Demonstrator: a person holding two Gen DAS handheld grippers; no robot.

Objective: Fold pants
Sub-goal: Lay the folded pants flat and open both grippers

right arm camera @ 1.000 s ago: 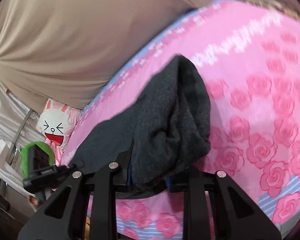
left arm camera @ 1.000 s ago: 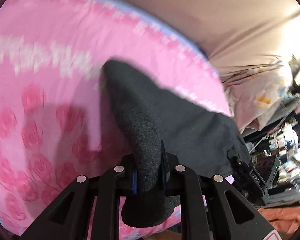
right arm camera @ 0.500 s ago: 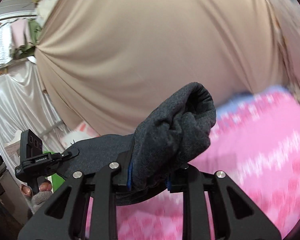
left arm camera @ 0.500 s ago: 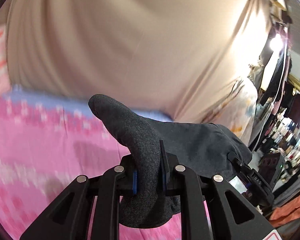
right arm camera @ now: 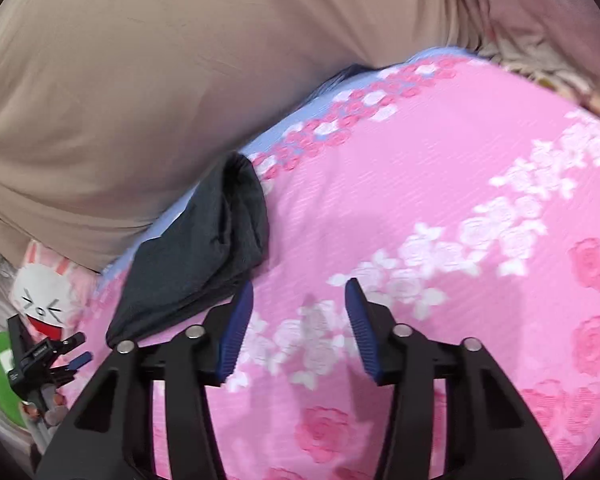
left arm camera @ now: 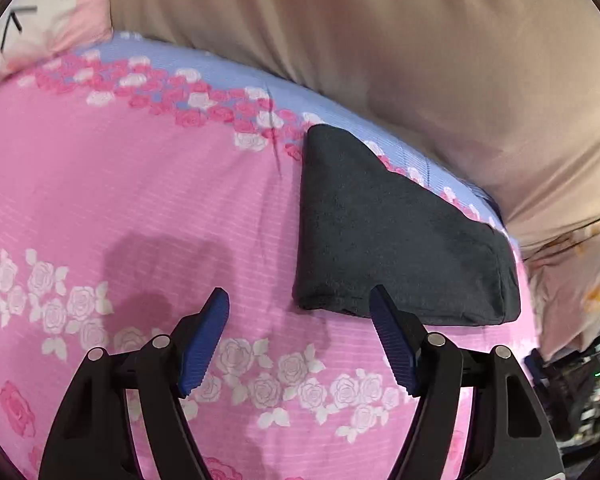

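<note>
With both tools now off the cloth, the pants sit just past my fingertips on the bed. My left tool (left arm camera: 298, 304) has its jaws wide apart, nothing between them; they have just been opening. The folded pants (left arm camera: 384, 240) lie ahead and to the right of it, near edge right behind the right pad (left arm camera: 392, 344). My right tool (right arm camera: 298, 300) has also just been opening, jaws partly apart and empty; the same bundle lies ahead and to its left. So the pants sit between the two tools, long axis running across from one to the other, up against the far edge of the pink rose bedsheet (left arm camera: 140, 200). Both look about equally near. Beyond is the tan curtain (left arm camera: 380, 40).
</note>
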